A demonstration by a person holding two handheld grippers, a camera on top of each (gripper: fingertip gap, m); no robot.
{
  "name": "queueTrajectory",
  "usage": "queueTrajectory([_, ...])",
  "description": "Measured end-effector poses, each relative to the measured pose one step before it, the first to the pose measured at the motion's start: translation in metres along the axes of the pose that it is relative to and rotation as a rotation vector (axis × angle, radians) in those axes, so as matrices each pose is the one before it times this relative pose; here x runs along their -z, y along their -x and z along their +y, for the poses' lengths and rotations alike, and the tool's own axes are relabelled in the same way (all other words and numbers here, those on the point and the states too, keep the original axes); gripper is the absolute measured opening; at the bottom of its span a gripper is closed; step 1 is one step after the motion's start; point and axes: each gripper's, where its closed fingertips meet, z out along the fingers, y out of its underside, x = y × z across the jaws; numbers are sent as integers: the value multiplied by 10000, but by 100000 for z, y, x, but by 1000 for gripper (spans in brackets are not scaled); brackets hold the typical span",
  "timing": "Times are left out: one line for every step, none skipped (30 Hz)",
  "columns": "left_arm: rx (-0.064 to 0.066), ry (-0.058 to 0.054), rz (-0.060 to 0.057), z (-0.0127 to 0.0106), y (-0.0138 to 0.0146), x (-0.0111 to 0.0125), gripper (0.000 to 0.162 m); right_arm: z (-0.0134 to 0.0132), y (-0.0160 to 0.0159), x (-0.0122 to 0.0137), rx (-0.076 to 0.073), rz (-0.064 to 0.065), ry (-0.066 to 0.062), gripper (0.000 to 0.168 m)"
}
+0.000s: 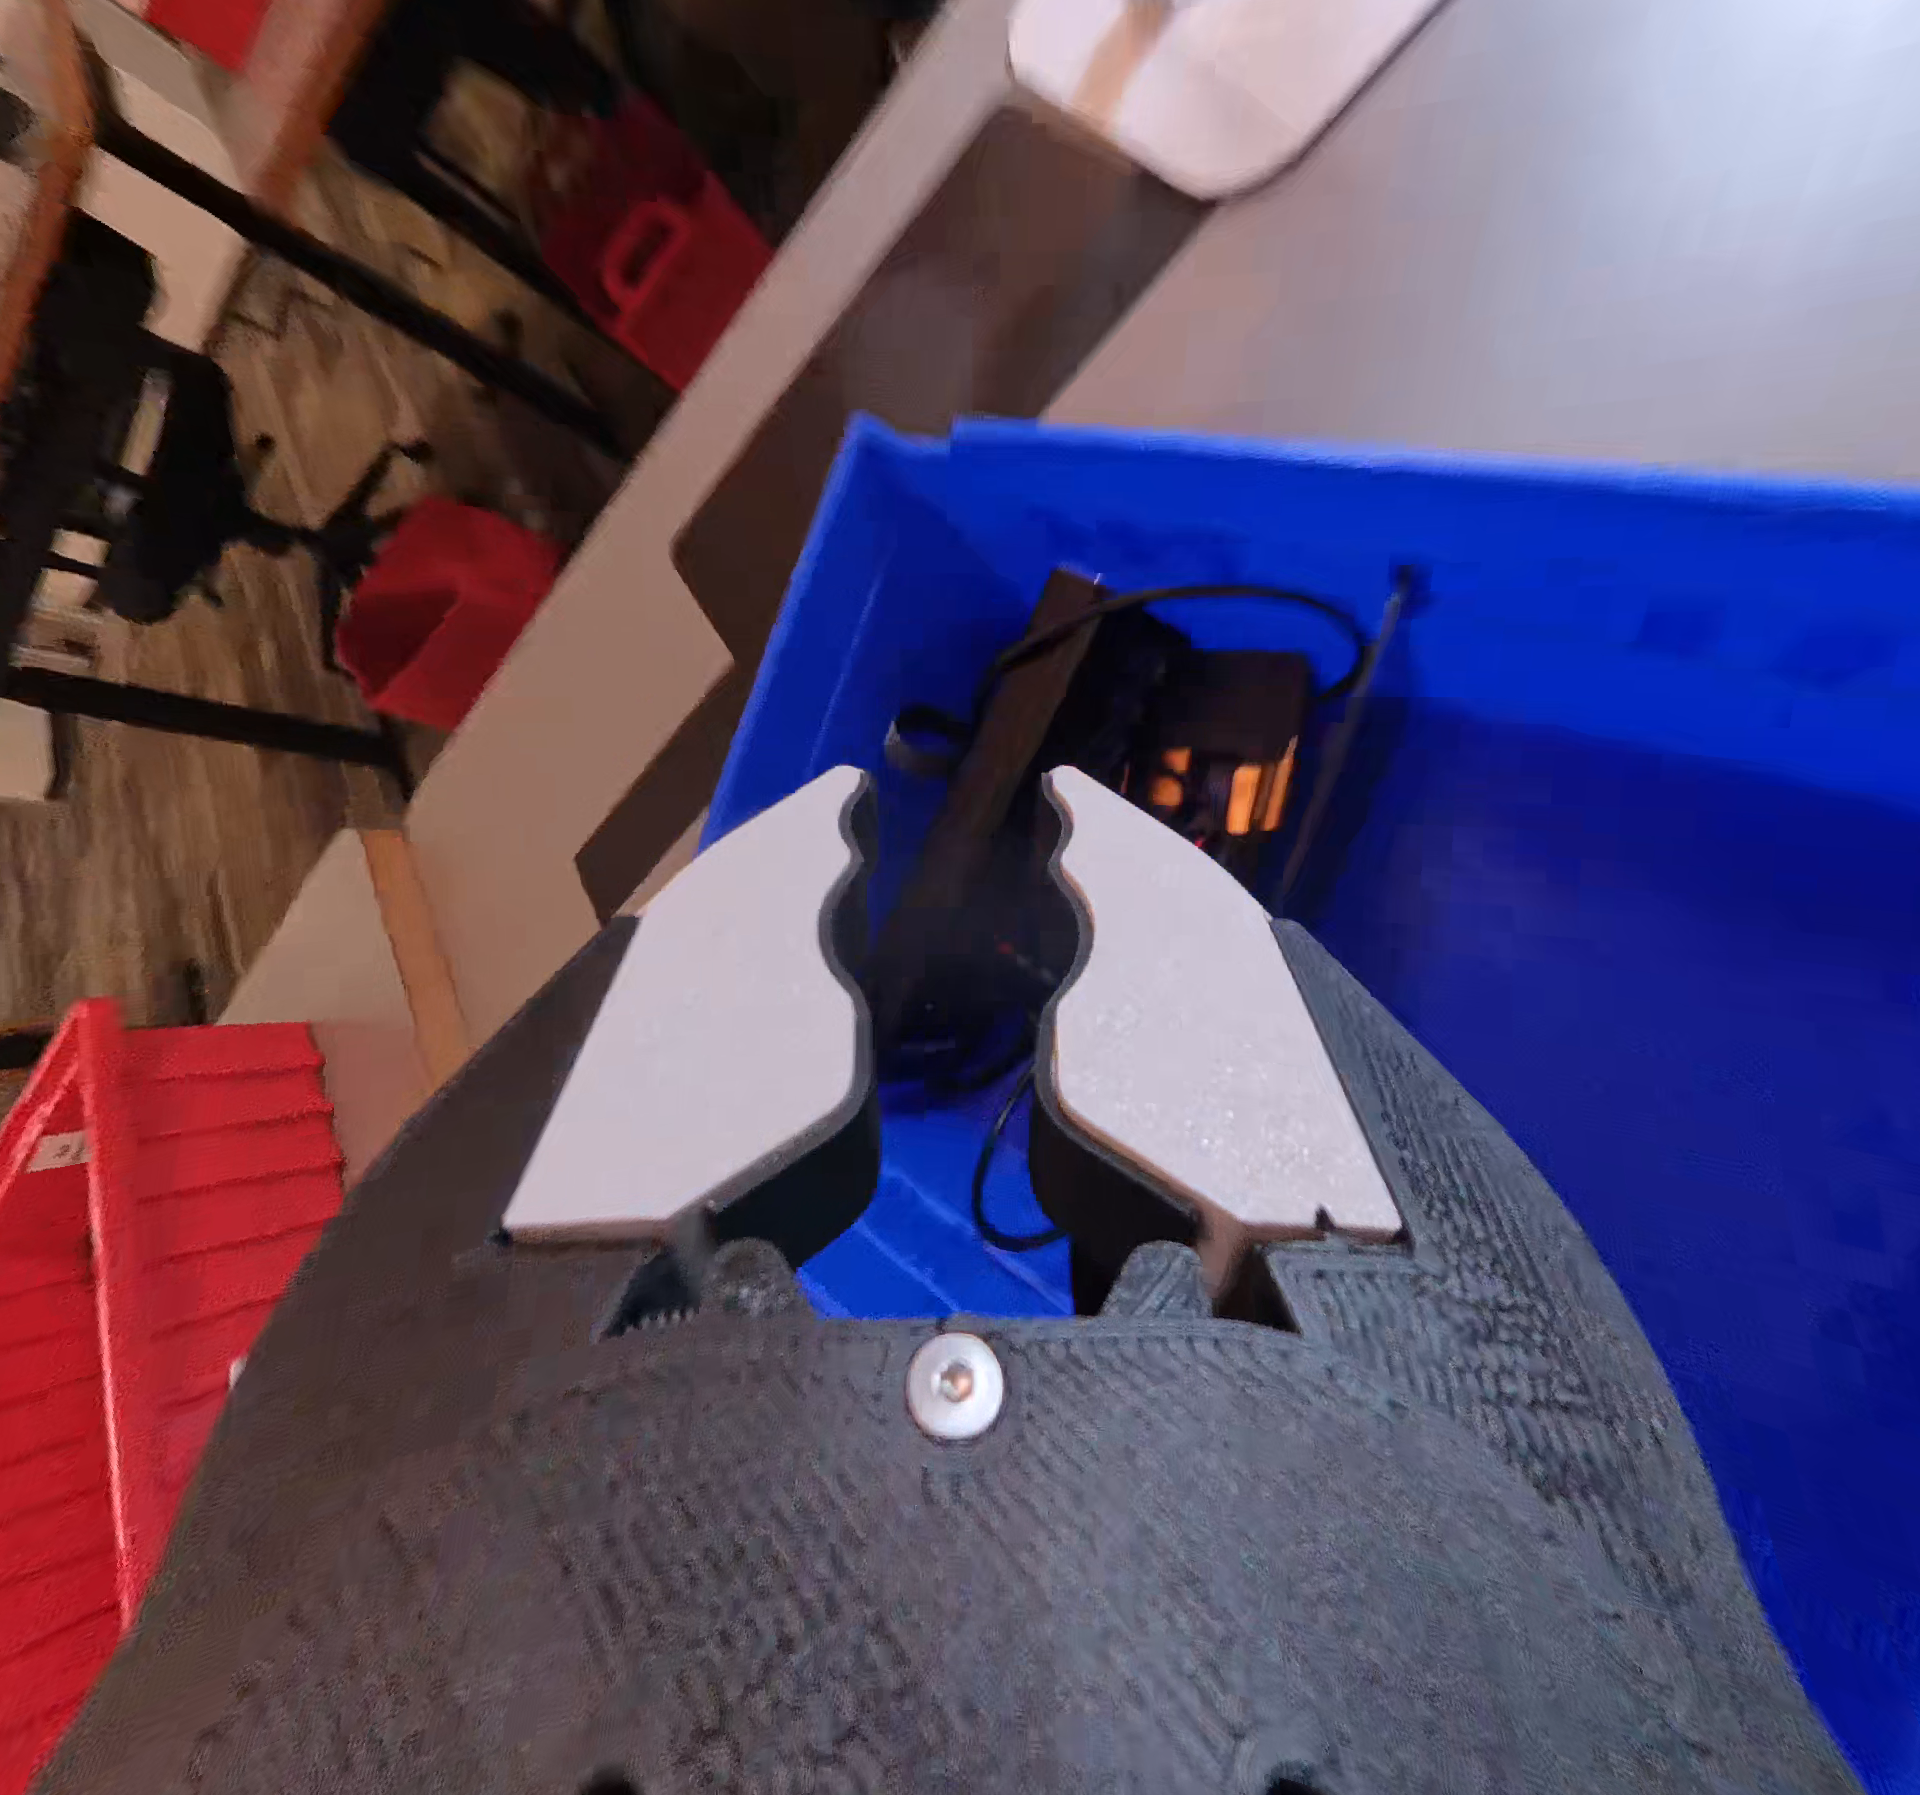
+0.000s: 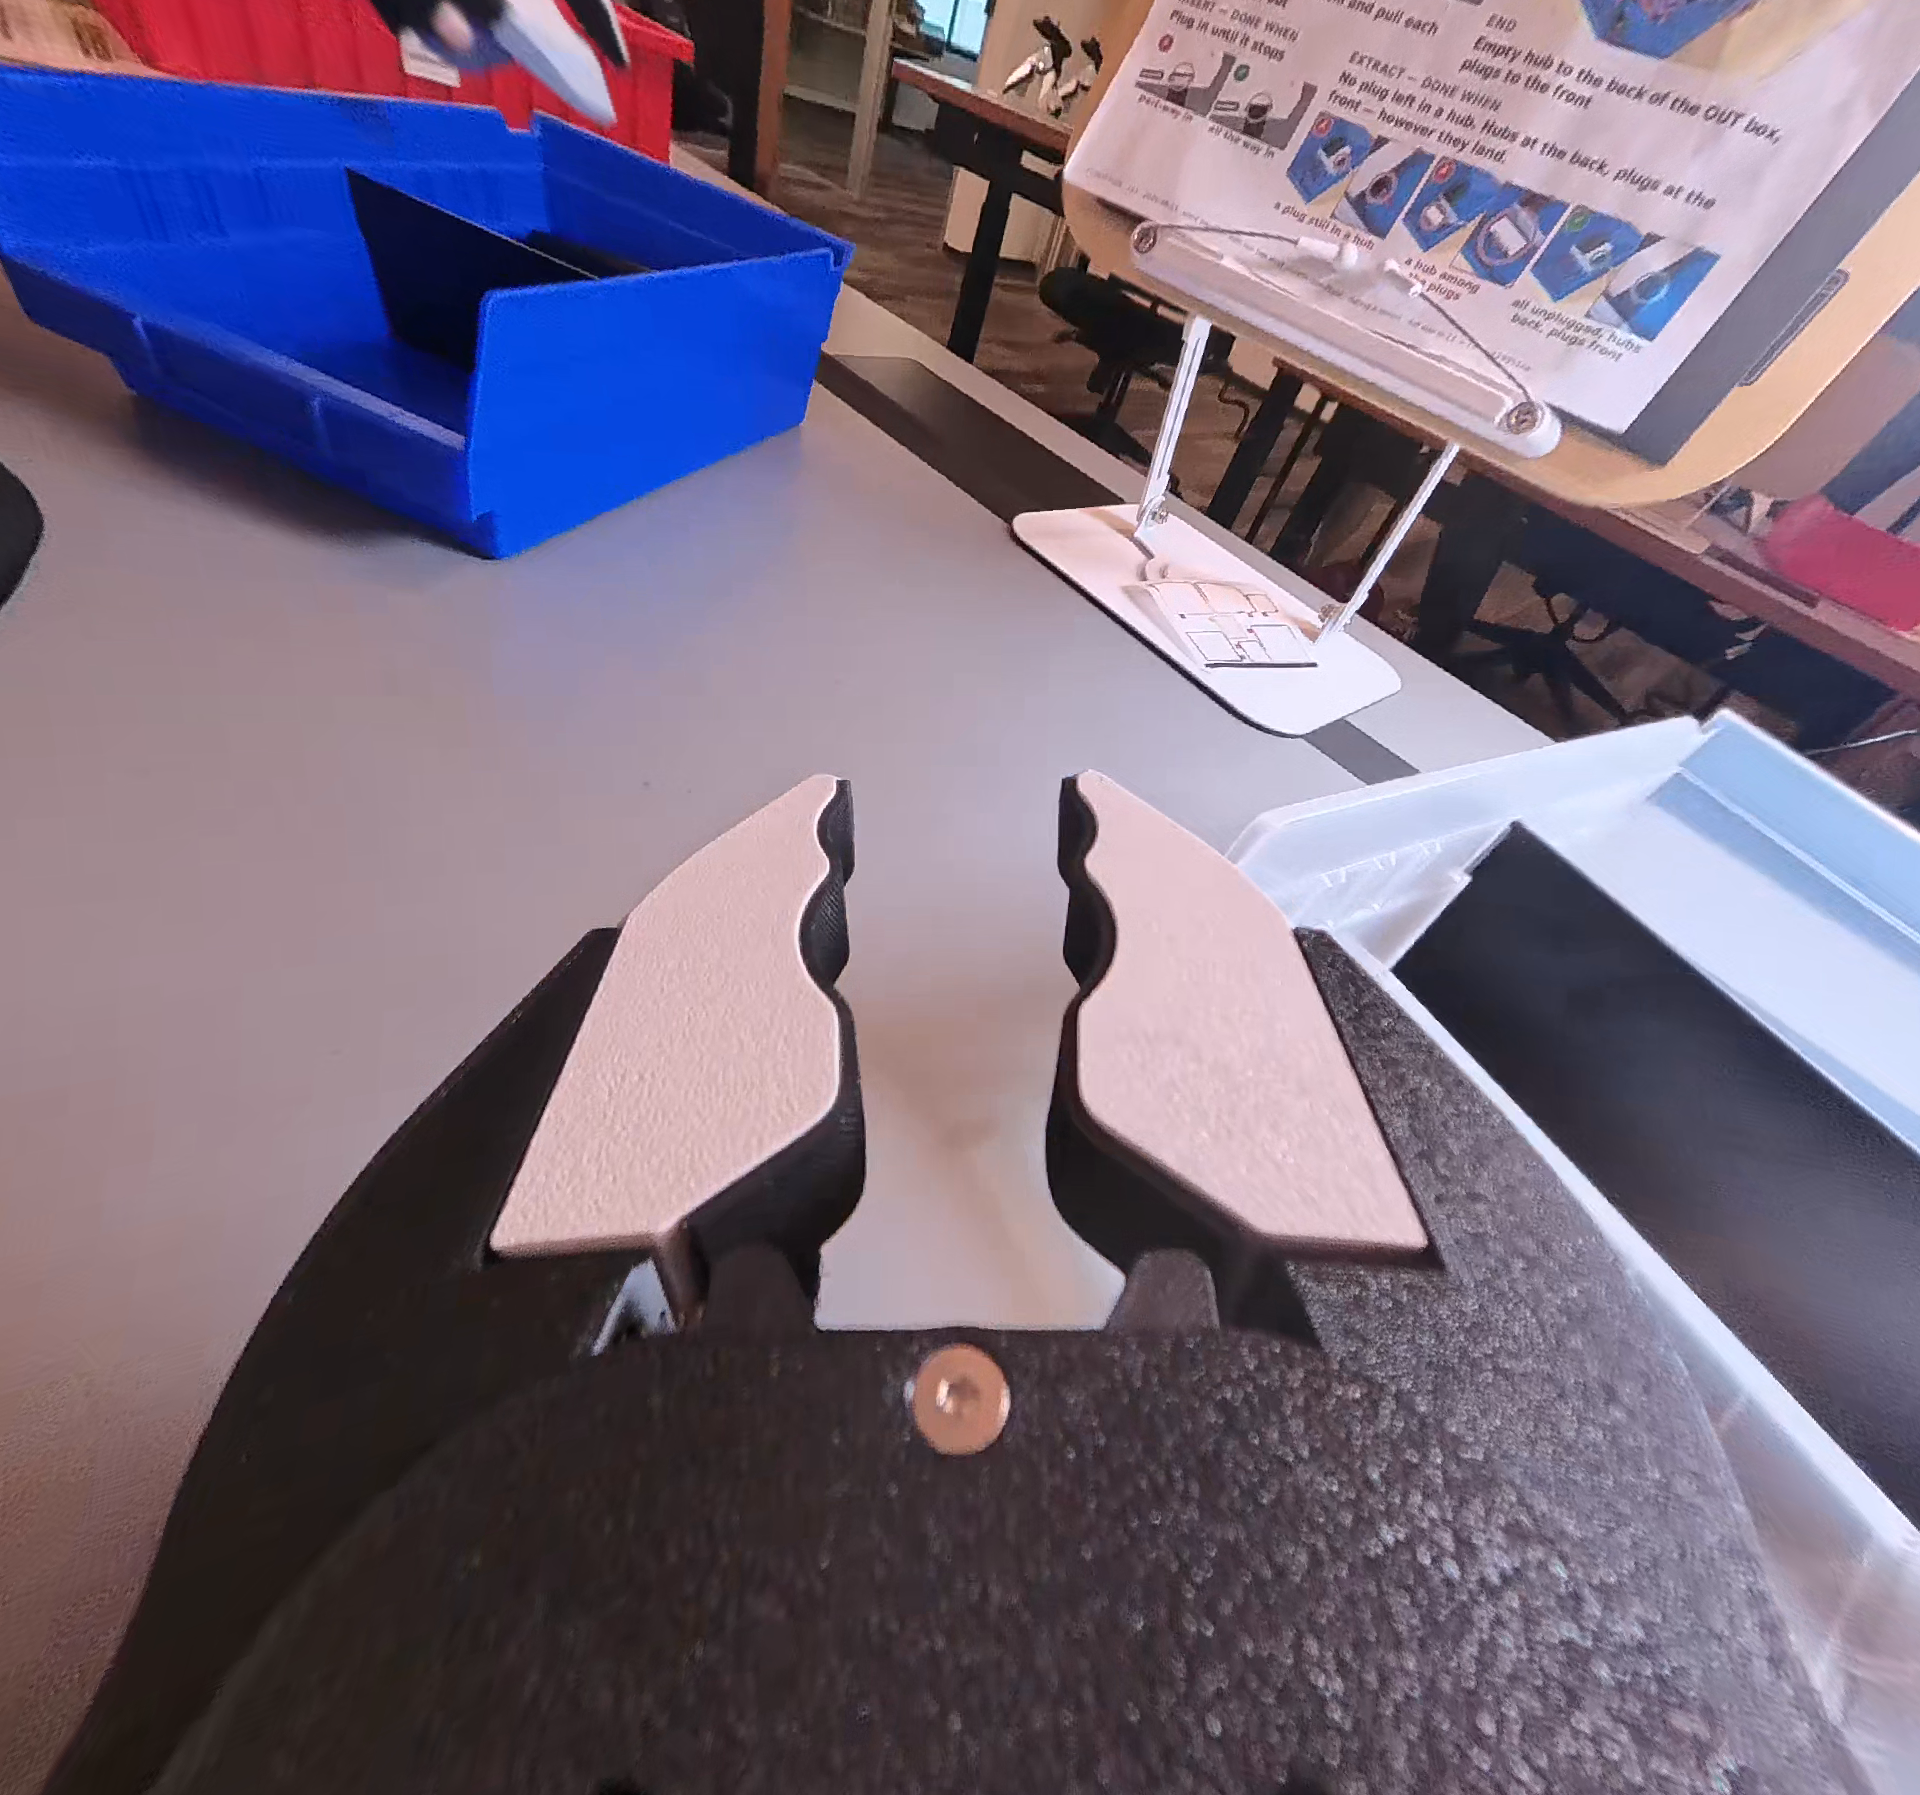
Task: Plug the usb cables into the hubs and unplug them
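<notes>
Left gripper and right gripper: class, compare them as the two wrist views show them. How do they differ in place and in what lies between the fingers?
The left gripper hangs over the blue plastic bin, dark cables and hubs seen between its fingers; the right gripper points across the bare grey table. The left's view is blurred, the right's sharp. Both are open, gripping nothing.

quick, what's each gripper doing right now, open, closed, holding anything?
Left gripper: open, empty, jaws over the dark hub in the blue bin.
Right gripper: open, empty, above the table.
</notes>
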Motion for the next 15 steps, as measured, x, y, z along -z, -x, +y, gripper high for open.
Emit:
queueTrajectory([-152,804,623,1125,63,-2032,36,-66,-58,86,-100,-18,-135,38])
queueTrajectory([-126,731,591,876,-110,-1814,41,48,-80,65,-234,-55,-76,38])
queueTrajectory([-321,575,357,611,-36,-1580,46,182,-120,47,-259,-42,-31,38])
queueTrajectory([-487,458,322,473,-185,-1384,51,205,-143,43,-177,-8,-33,37])
queueTrajectory([-327,491,201,525,-84,-1272,55,233,-72,25,-72,-38,16,36])
queueTrajectory([-170,493,119,510,41,-1224,58,286,-77,-23,-38,-13,78,35])
queueTrajectory([-151,312,28,323,81,-1074,60,296,-100,-84,-37,23,100,34])
queueTrajectory([15,-2,224,-106,-267,-691,62,292,-137,-110,-28,61,132,33])
queueTrajectory([21,-59,78,-144,-107,-423,62,193,-290,-56,20,182,109,33])
queueTrajectory([-33,-65,236,-106,-429,-163,45,39,-464,65,123,313,40,33])
queueTrajectory([-9,10,-388,19,403,-82,44,-23,-450,133,194,296,20,32])
queueTrajectory([21,123,-470,185,495,18,41,165,-507,132,177,314,122,31])
queueTrajectory([-108,95,-472,275,418,79,36,412,-372,94,139,198,280,29])
queueTrajectory([-125,-8,-435,204,371,195,35,380,-159,65,91,65,220,29])
queueTrajectory([-20,-84,-410,105,443,389,33,281,-205,84,63,136,152,29])
